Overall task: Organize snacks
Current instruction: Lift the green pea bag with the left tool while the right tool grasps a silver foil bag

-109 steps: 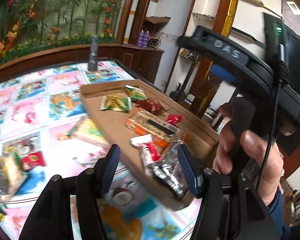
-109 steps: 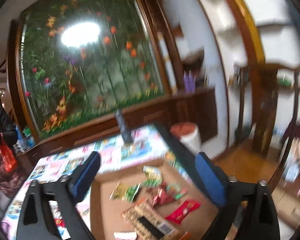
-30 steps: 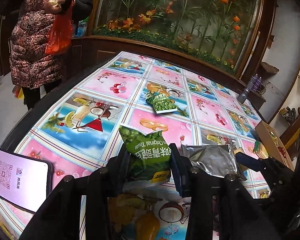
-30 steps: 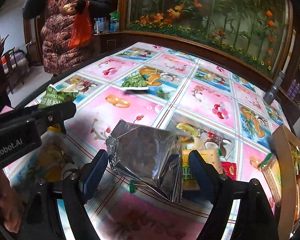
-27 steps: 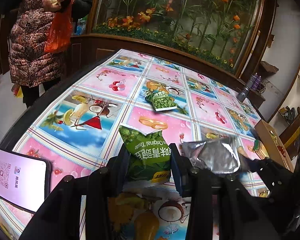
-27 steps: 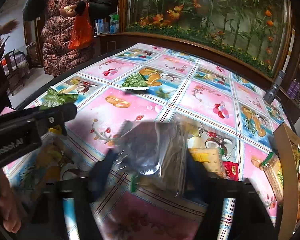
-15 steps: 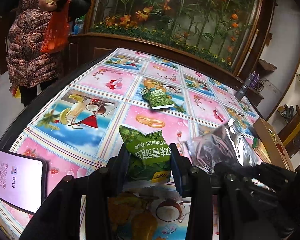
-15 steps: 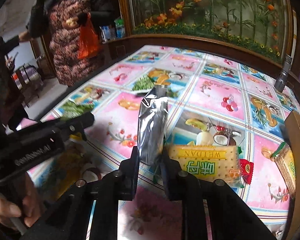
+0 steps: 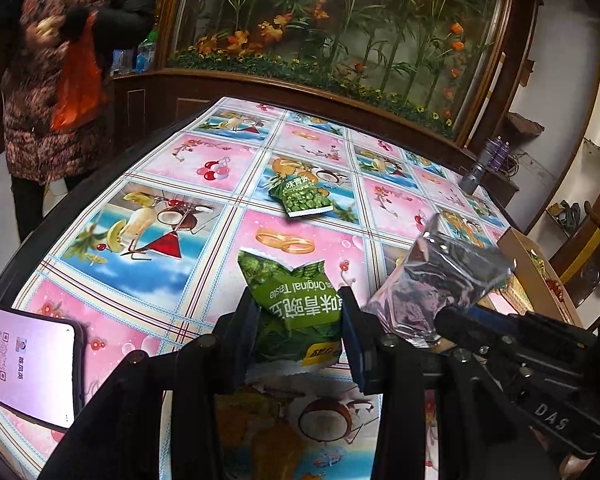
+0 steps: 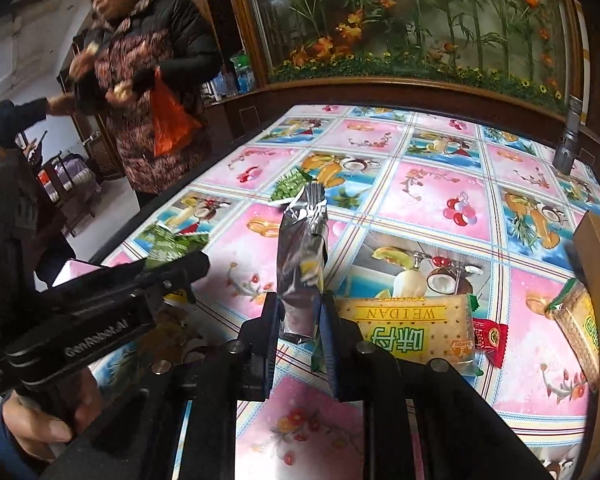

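My left gripper (image 9: 300, 332) is shut on a green pea snack bag (image 9: 296, 300), held just above the patterned table. My right gripper (image 10: 300, 316) is shut on a silver foil packet (image 10: 302, 252) that stands edge-on between its pads; from the left wrist the same silver packet (image 9: 440, 276) hangs to the right of the green bag. A second green pea bag (image 9: 305, 199) lies flat further back on the table. A yellow cracker pack (image 10: 408, 332) and a small red sweet (image 10: 490, 338) lie right of my right gripper. The cardboard box (image 9: 540, 276) with snacks sits at the right.
A phone (image 9: 24, 364) with a lit screen lies at the table's near left edge. A grey flashlight (image 10: 566, 148) stands upright at the far right. A person in a patterned coat (image 10: 148, 80) with an orange bag stands beyond the left edge. A planted glass case backs the table.
My right gripper closed on the silver packet, which had lain flat between open jaws, and lifted it so it now stands edge-on. The left gripper kept holding the green bag still.
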